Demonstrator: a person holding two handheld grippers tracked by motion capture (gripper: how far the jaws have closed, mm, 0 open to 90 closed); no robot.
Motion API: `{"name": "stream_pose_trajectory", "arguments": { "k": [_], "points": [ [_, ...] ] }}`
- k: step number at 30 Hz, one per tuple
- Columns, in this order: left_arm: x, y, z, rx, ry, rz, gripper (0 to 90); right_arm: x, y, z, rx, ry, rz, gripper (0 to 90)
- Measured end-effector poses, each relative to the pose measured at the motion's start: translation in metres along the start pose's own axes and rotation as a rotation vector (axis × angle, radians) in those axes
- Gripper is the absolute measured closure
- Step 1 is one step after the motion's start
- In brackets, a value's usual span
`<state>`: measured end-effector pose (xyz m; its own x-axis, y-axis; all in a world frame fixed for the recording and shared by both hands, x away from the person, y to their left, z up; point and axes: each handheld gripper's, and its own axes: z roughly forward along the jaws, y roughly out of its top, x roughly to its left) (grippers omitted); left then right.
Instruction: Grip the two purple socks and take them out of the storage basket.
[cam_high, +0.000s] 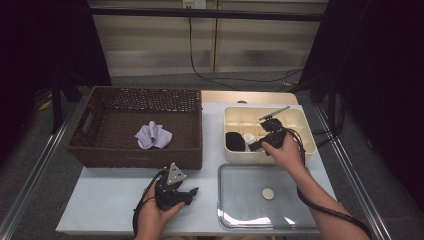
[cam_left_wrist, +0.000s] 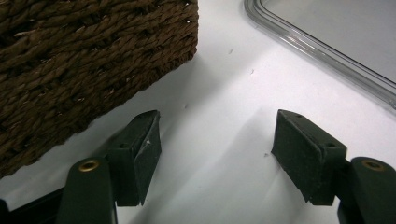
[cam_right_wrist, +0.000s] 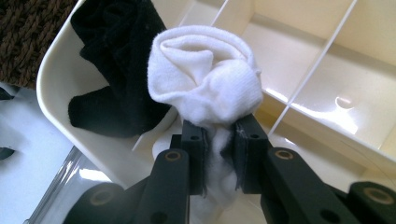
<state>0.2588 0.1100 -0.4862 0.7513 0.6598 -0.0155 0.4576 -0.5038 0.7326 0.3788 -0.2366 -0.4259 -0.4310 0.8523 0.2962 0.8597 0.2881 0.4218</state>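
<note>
White surface (cam_high: 115, 200), seen from above, carrying four main items. Item one: brown woven basket (cam_high: 135, 125) at left, holding a crumpled lilac cloth (cam_high: 153, 135) near its middle. Item two: cream divided organiser box (cam_high: 305, 132) at right, with thin partitions forming several compartments. Item three: clear plastic lid (cam_high: 240, 200) lying flat on the surface in front of the box, a round disc at its centre. Item four: rolled socks. Black sock (cam_right_wrist: 112, 70) sits in the box's near-left compartment; white sock (cam_right_wrist: 205, 79), rolled into a ball, lies just beside it and touches it. Right claw (cam_right_wrist: 219, 156) is inside the box, jaws narrow and pressed on the lower part of the white sock. Left claw (cam_left_wrist: 215, 158) rests low over the surface beside the basket's near corner, jaws wide apart, nothing between them.
</note>
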Motion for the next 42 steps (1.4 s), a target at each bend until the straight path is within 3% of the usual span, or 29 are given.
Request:
{"name": "stream_pose_trajectory", "arguments": {
  "k": [2, 14, 26, 42],
  "points": [
    [0.000, 0.000, 0.000, 0.000, -0.001, -0.001, 31.9, 0.002, 0.000, 0.000, -0.001, -0.015, -0.026, 72.9],
    [0.000, 0.000, 0.000, -0.001, -0.002, -0.001, 31.9, 0.004, 0.009, -0.018, 0.021, -0.033, -0.059, 60.4],
    [0.000, 0.000, 0.000, -0.001, -0.004, -0.007, 31.8, 0.008, 0.025, -0.040, 0.019, -0.036, -0.078, 56.8],
    [0.000, 0.000, 0.000, -0.001, -0.005, -0.008, 31.9, 0.011, 0.044, -0.046, 0.075, -0.064, -0.112, 73.8]
  ]
}}
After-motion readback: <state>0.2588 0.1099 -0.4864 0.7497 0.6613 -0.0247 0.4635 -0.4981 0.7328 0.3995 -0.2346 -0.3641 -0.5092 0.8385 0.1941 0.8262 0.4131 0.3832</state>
